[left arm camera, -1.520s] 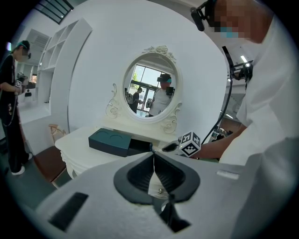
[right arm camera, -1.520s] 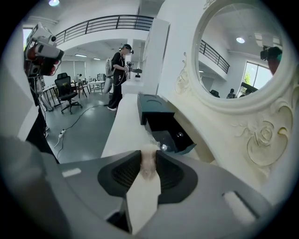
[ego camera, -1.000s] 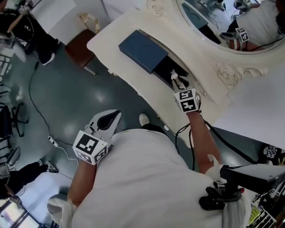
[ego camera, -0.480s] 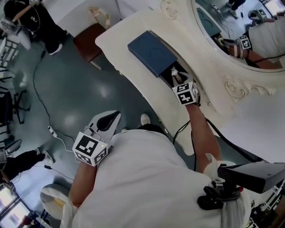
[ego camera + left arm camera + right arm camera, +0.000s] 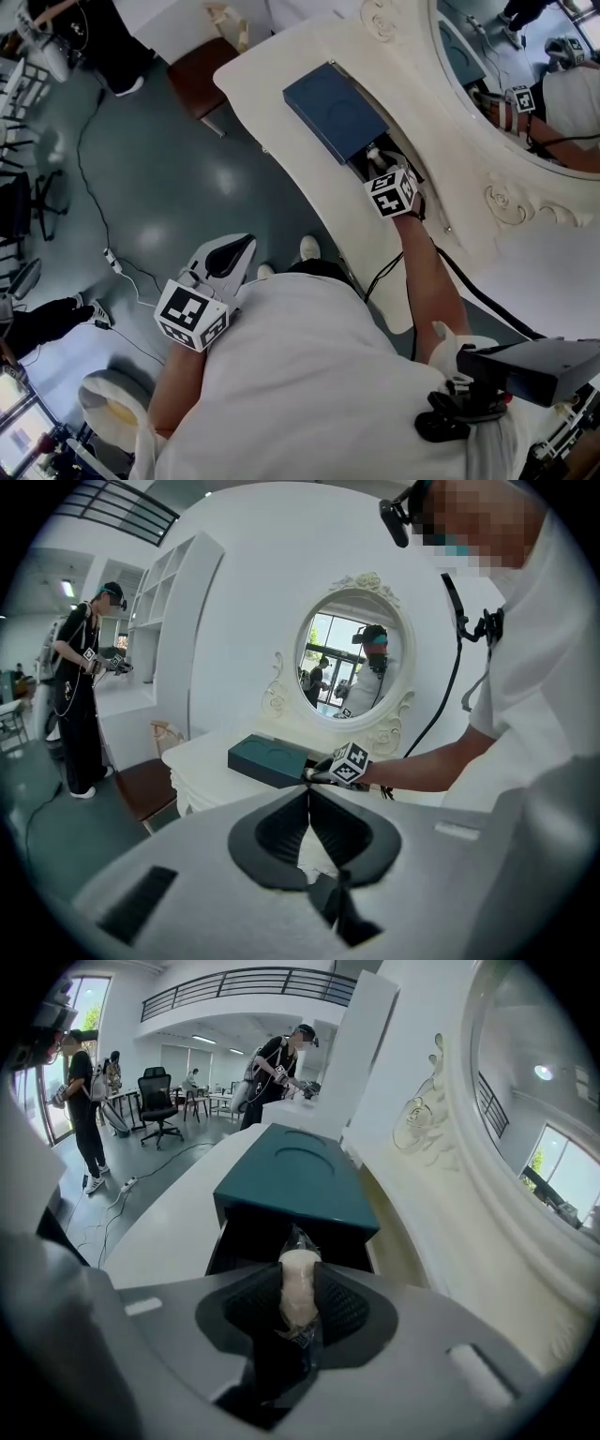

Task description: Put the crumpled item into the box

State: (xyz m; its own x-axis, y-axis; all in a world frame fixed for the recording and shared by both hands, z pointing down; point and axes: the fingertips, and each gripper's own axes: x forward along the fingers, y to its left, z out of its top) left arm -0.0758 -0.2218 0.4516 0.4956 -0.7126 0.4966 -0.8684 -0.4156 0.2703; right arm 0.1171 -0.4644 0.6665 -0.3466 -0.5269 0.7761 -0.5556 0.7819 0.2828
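Right hand-held gripper (image 5: pixel 300 1267): jaws opening, pads against the crumpled item between them.
Crumpled item (image 5: pixel 298 1302): pale, in clear wrap, between the right jaws, at the mouth of the box's dark slid-out tray.
Box (image 5: pixel 292 1183): teal, just ahead of the right jaws, on the white worktop (image 5: pixel 272 70).
Left hand-held gripper (image 5: pixel 309 797): jaws together, empty, well apart from the box.
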